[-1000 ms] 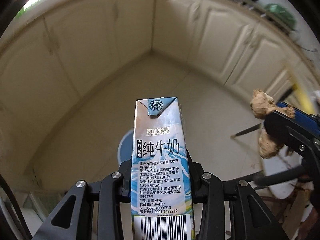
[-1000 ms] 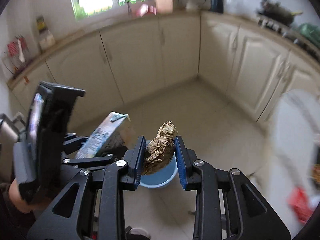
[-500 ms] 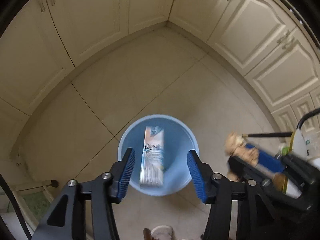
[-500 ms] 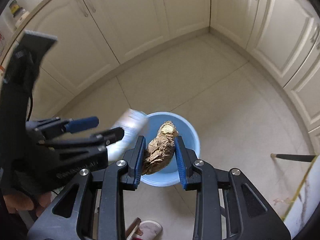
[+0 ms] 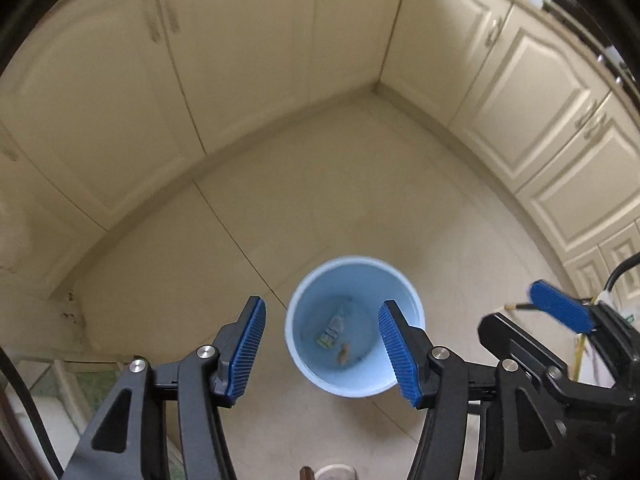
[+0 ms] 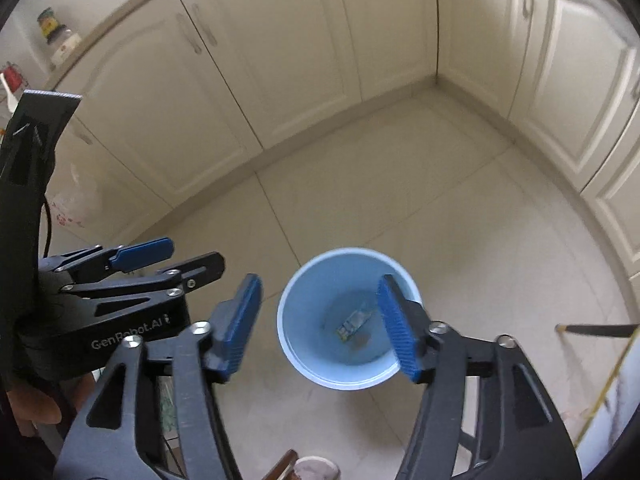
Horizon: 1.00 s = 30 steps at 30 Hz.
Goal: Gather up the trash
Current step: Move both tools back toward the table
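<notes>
A light blue bucket (image 5: 352,261) (image 6: 347,251) stands on the tiled floor below both grippers. At its bottom lie the milk carton (image 5: 334,328) (image 6: 354,322) and, beside it, the brown ginger piece (image 5: 343,354) (image 6: 361,340). My left gripper (image 5: 320,308) hangs above the bucket's left rim, open with nothing between its blue pads; it also shows at the left of the right wrist view (image 6: 188,254). My right gripper (image 6: 319,282) is over the bucket, its jaws opening and bare. From the left wrist view it sits at the right edge (image 5: 524,314).
Cream cabinet doors (image 5: 248,60) wrap around the floor corner behind the bucket. A dark handle (image 6: 600,330) and a yellow stick (image 6: 608,380) lie at the right. A shoe tip (image 5: 334,472) pokes in at the bottom. A hand (image 6: 32,408) holds the left gripper.
The carton left my left gripper and fell into the bucket, then the ginger dropped out of my right gripper, which opened. Both grippers tipped downward and the left one shifted left.
</notes>
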### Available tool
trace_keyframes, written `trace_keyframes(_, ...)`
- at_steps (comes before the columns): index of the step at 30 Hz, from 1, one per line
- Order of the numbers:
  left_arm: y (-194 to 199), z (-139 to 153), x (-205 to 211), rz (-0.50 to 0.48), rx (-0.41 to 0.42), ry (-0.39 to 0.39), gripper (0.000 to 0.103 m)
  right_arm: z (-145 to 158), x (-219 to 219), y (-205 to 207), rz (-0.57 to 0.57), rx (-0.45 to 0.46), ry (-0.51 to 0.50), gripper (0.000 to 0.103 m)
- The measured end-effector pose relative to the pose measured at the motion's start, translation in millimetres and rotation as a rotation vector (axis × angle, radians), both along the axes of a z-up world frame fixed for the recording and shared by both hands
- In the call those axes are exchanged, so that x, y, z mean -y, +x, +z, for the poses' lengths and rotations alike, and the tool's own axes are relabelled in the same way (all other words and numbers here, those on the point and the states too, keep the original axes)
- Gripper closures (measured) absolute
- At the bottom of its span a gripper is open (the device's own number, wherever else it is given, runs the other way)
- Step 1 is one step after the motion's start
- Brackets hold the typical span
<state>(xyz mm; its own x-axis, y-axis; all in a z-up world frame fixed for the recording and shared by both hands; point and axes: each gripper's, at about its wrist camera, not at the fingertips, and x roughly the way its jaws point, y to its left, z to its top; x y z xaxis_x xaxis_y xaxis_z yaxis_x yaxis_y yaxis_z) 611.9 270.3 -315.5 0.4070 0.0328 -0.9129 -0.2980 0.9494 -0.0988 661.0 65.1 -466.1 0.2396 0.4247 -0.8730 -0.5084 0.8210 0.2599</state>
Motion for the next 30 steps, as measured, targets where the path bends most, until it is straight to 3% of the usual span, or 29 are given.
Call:
trace_keyframes(4, -28.6, 63.8, 12.7, 0.021, 0.109, 0.037, 0.040, 57.0, 8.9, -24.9, -0.013, 0.124, -0.012, 0.011)
trace_keyframes(9, -83.1, 149.5, 36.5, 0.032, 0.283, 0.066, 0.032, 137.6, 30.6, -60.5, -0.044, 0.233, 0.029, 0.000)
trace_keyframes(11, -107.7, 181.1, 61.4, 0.039, 0.340, 0.098, 0.024, 178.4, 46.5, -84.8, -0.066, 0.311, 0.041, 0.000)
trace_keyframes(17, -184.3, 266.3, 143.0, 0.029, 0.539, 0.206, 0.013, 270.6, 82.8, -156.5, -0.121, 0.501, 0.065, 0.000)
trace_keyframes(18, -200.4, 275.2, 161.0, 0.029, 0.569, 0.222, 0.008, 280.4, 87.5, -161.5, -0.129, 0.520, 0.067, 0.000)
trace_keyframes(22, -282.7, 298.9, 215.9, 0.019, 0.703, 0.280, 0.005, 331.4, 124.1, -213.8, -0.189, 0.653, 0.069, 0.000)
trace_keyframes(30, -356.2, 298.6, 300.4, -0.025, 0.872, 0.309, 0.001, 405.7, 169.1, -304.2, -0.309, 0.834, 0.055, 0.000)
